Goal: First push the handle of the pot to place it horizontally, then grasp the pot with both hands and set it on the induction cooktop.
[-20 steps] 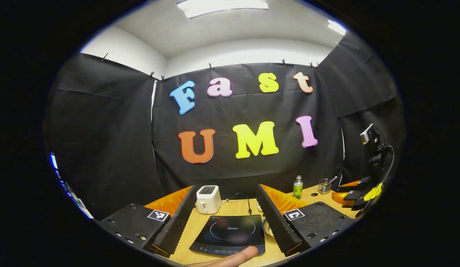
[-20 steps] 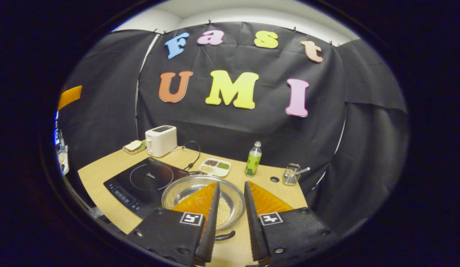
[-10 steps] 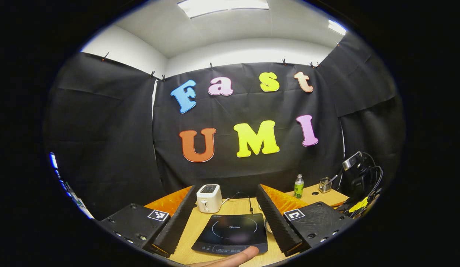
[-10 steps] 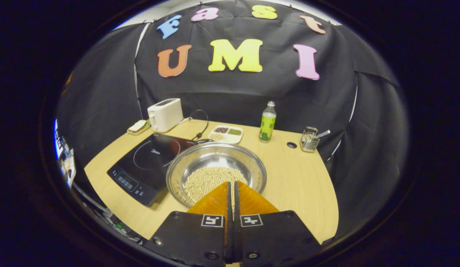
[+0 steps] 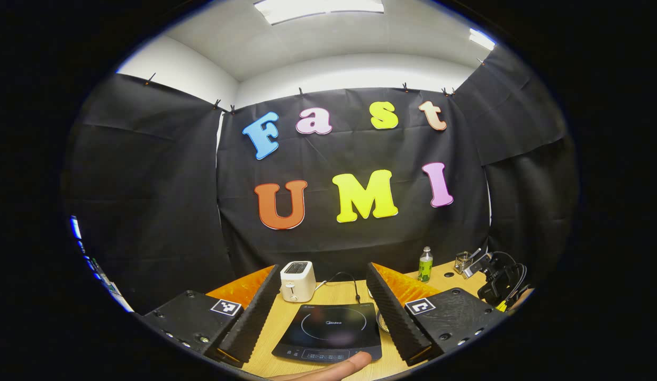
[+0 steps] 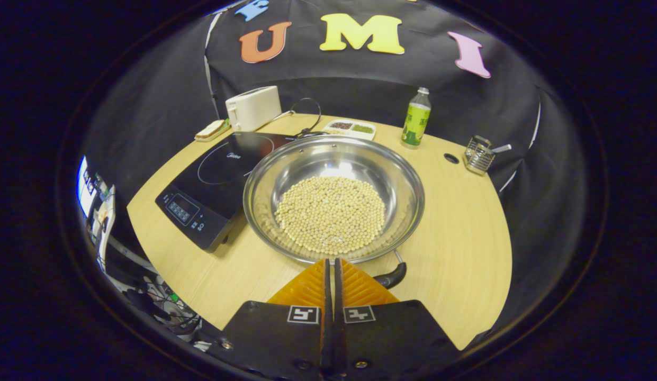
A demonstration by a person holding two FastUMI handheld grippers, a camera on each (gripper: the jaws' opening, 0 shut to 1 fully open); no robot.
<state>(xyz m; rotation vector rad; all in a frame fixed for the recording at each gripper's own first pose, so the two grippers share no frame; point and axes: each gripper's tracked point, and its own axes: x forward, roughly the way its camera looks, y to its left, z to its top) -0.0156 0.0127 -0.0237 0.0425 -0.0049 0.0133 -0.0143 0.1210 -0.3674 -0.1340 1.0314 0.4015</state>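
While my right fingers (image 6: 331, 264) sit closed, empty, just before the pot (image 6: 333, 197) w/ its handle (image 6: 390, 275) beside them, left fingers (image 5: 323, 296) gape over the cooktop (image 5: 331, 333).

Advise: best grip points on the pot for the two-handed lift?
Probably the thin flared rim of the pot, one tongs at each opposite side, coming in level from outside. It is wide, shallow and full of beans, so level matters. The near handle is small.
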